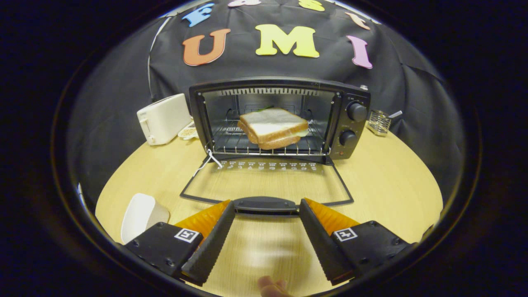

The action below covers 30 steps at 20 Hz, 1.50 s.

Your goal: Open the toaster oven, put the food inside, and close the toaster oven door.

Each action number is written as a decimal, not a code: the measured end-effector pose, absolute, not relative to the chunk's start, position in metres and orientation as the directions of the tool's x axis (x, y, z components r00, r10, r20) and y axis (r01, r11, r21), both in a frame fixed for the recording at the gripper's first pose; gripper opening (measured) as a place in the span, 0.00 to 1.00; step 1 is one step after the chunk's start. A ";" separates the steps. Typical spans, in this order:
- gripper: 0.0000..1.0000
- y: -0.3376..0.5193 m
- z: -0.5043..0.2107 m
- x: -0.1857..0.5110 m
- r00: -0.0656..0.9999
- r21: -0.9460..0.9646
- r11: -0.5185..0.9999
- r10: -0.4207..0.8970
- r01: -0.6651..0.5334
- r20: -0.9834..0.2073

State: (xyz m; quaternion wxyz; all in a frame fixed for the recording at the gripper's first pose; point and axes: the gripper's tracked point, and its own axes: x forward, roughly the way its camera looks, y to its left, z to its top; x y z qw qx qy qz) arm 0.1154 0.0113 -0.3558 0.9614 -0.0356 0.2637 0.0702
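The toaster oven stands at twelve o'clock from the tongs, a boxy black metal case with a ribbed vent slit along the top of its mouth and two round knobs stacked on its right panel. Its glass door lies folded flat on the tabletop, a thin dark frame through which the pale wood grain shows. The door's smooth black handle sits between the tips of the tongs, which stand wide apart with the handle's ends just beside the finger tips; whether they touch it is hard to tell. The inner faces of the fingers are ridged.

Inside the oven, on a wire rack, rests the sandwich: two slices of white bread with brown crust, a pale filling showing at the right edge and a scrap of green behind. A white string hangs at the door's left hinge.

At ten o'clock a white plastic pop-up toaster stands beside the oven, with a small patterned dish partly hidden between them. At two o'clock sits a small wire basket, its contents too small to make out. At eight o'clock a smooth white rounded object is cut off behind the left finger. A fingertip shows at six o'clock.
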 end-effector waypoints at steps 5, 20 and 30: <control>1.00 0.016 -0.382 0.110 0.838 -0.013 0.993 0.090 -0.115 -0.539; 1.00 0.009 -0.389 0.121 0.859 -0.027 0.997 0.046 -0.070 -0.511; 1.00 0.009 -0.343 0.125 0.962 -0.033 0.996 0.074 -0.085 -0.264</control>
